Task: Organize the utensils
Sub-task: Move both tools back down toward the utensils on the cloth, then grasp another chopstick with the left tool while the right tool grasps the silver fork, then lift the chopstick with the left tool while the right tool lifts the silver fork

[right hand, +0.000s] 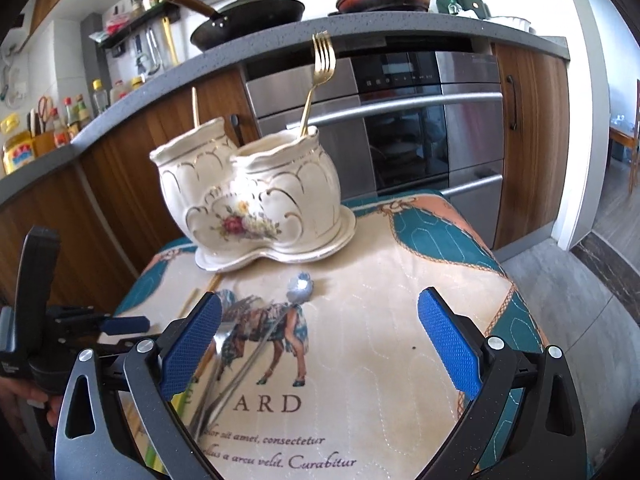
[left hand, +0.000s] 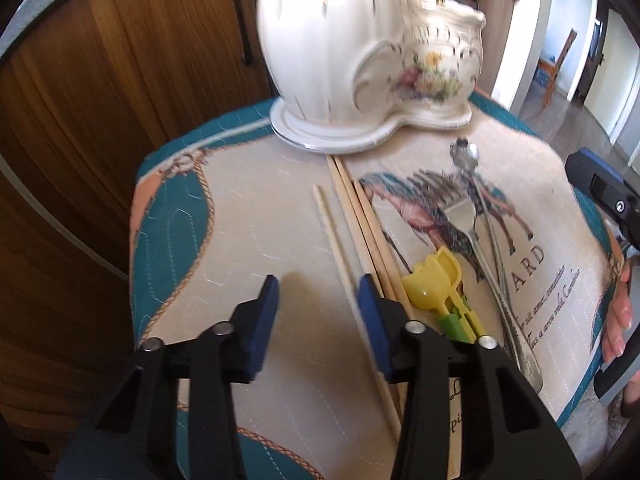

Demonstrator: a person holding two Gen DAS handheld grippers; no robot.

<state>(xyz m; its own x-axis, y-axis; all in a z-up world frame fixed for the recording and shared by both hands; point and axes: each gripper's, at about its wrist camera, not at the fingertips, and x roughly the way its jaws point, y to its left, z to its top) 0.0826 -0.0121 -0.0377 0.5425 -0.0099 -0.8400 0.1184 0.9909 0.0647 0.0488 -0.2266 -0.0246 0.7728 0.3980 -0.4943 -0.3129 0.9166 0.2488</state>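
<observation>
Blue pads of our left gripper (left hand: 318, 290) fill the foreground, jaws apart over the quilted mat (left hand: 248, 216) with only bare cloth between them. Just off the right-hand pad lies a pale chopstick (left hand: 334, 236), and beside it three darker chopsticks (left hand: 360, 216) run side by side up to the foot of the white ceramic holder (left hand: 360, 60). Crowded against those sticks we see yellow plastic spoons (left hand: 434, 280) with green handles, then a metal spatula-shaped server (left hand: 460, 216) and a flower-bowled metal spoon (left hand: 466, 152), their long handles crossing near the mat's printed lettering.

Over on the other side, our right gripper (right hand: 320, 340) hangs with its jaws wide apart, nothing between them, above the horse print. From here the holder shows two pockets: a gold fork (right hand: 320, 76) stands tines-up in the right one, and a gold handle (right hand: 195, 106) pokes from the left. Behind it sit the oven (right hand: 400, 120) and a dark pan (right hand: 248, 20) on the counter. A hand (left hand: 618, 312) grips the right tool at the edge of the left view.
</observation>
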